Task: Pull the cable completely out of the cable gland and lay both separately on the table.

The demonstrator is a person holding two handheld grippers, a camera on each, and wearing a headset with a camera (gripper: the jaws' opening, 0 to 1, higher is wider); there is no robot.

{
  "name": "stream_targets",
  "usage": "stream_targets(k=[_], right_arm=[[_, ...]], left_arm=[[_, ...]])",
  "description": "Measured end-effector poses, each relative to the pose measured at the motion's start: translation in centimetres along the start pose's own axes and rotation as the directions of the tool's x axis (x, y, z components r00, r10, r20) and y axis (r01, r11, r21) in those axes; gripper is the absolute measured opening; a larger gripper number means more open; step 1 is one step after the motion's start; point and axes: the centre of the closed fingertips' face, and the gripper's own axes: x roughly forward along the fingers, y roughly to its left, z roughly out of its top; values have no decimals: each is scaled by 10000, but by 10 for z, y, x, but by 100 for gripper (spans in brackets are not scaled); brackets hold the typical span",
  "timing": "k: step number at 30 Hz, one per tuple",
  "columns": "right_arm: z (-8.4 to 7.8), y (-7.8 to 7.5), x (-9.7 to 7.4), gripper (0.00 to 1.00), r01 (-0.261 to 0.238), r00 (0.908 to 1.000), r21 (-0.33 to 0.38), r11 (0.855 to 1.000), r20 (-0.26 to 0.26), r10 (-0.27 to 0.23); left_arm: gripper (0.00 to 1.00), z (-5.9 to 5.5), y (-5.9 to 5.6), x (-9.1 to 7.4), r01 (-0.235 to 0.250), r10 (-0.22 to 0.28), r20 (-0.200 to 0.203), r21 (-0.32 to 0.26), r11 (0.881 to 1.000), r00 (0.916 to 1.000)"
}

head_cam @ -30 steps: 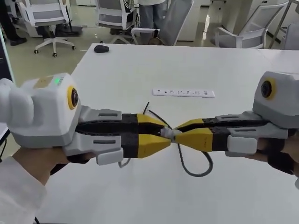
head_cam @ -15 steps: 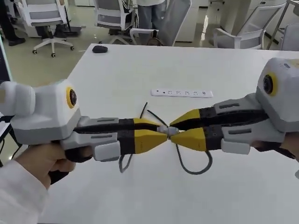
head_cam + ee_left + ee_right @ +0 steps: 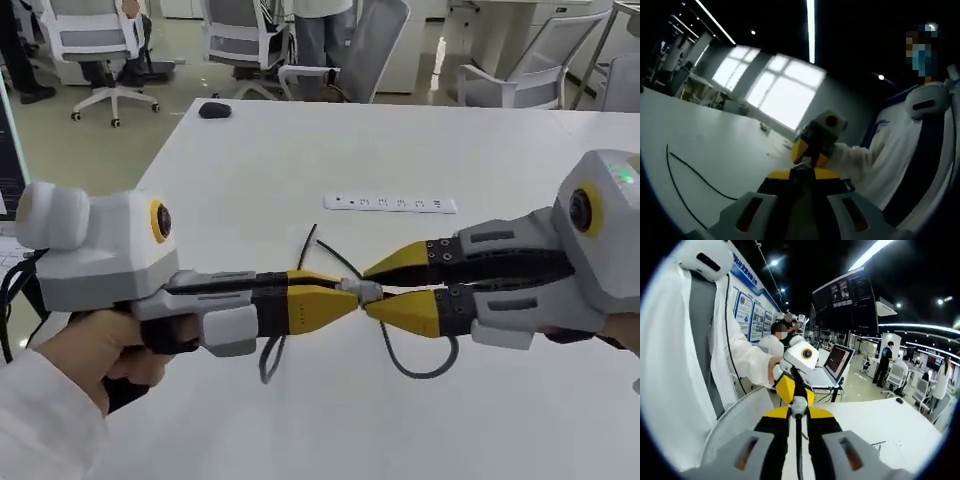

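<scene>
The small grey cable gland point(image 3: 360, 289) hangs above the white table point(image 3: 250, 160), pinched between the two yellow-tipped grippers, which meet tip to tip. My left gripper point(image 3: 349, 293) comes from the left, shut on the gland. My right gripper point(image 3: 373, 292) comes from the right, shut on the black cable point(image 3: 425, 370) just behind the gland. The cable loops down onto the table and ends near the power strip. In the right gripper view the gland point(image 3: 799, 404) sits at my right gripper point(image 3: 799, 413), and the cable point(image 3: 799, 450) runs back between its jaws.
A white power strip point(image 3: 390, 203) lies behind the grippers. A black mouse point(image 3: 213, 110) rests near the table's far left corner. Office chairs point(image 3: 100, 40) stand beyond the table. A laptop point(image 3: 837, 362) stands on the table's side.
Both grippers have stayed tip to tip on the gland. The left one has dropped a little and levelled out; the right one has sunk slightly. The cable loop has barely shifted.
</scene>
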Motion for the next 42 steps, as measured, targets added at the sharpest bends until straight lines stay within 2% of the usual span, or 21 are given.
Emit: stream_targets(k=[1,2,4,5,6,7,8,9,10,11,12,13,19,24,27,30,33,34,36,39,42], right_arm=[[-1,-2,-1,12,-23,9998,1007,9949,180,5],[-1,-5,-2,14,-19,9992,1521,9884,391,-41],[-2,-8,-4,22,-147,9970,2515,9677,773,-49],[-2,-10,-5,24,-125,9952,2850,9584,964,-157],[-1,-10,-7,23,-356,9917,3334,9421,1283,-79],[-1,-9,-8,23,-500,9899,3617,9310,1416,-18],[0,-12,-10,23,-513,9868,3717,9269,1615,-102],[1,-11,-10,23,-637,9848,3871,9198,1736,-49],[1,-10,-11,23,-853,9826,4206,9032,1857,63],[1,-9,-11,23,-898,9820,4294,8986,1888,78],[2,-8,-10,23,-1084,9784,4472,8878,2062,155],[1,-8,-10,23,-1084,9785,4479,8875,2056,158],[1,-4,-8,13,-1173,9770,4461,8873,2123,224],[1,-3,-7,12,-1195,9770,4523,8838,2119,236],[2,-1,-8,11,-1017,9805,3910,9148,1946,259],[4,-1,-8,11,-747,9850,3172,9454,1716,203],[6,-2,-7,11,-564,9865,2580,9645,1629,141],[6,-2,-7,11,-537,9868,2462,9677,1617,136],[7,-2,-7,11,-466,9874,2215,9741,1578,114],[4,-2,-5,11,-350,9904,1814,9828,1381,98],[2,-2,-4,12,-345,9912,1779,9835,1316,110]], left_arm=[[14,2,-1,1,-23,21,59,466,9989,10000],[14,4,-2,0,-11,-1,136,889,9960,9999],[15,4,-4,-1,-85,78,43,1853,9827,10000],[15,4,-5,-2,-92,104,-42,2215,9751,9999],[15,3,-6,-2,-59,98,-133,2682,9633,9999],[15,4,-7,-2,-75,119,-131,2948,9555,9998],[15,4,-7,-2,-118,179,-156,3286,9444,9997],[15,4,-8,-3,-97,167,-173,3430,9393,9997],[15,5,-9,-3,-92,153,-143,3553,9347,9998],[15,5,-9,-2,-89,143,-121,3627,9319,9998],[15,5,-10,-2,-51,103,-119,3730,9278,9999],[15,5,-10,-2,-56,103,-102,3850,9229,9999],[15,4,-8,0,-17,89,-168,3821,9241,9998],[15,5,-7,2,3,60,-157,3756,9268,9999],[15,6,-7,2,28,49,-201,3646,9312,9998],[15,7,-6,2,18,37,-166,3196,9476,9999],[15,9,-4,1,2,14,-59,2723,9622,10000],[15,9,-4,1,8,3,-42,2682,9634,10000],[15,9,-4,0,6,-9,13,2244,9745,10000],[15,7,-3,0,-18,26,-33,2103,9776,10000],[15,5,-1,0,-60,79,-89,2001,9797,9999]])
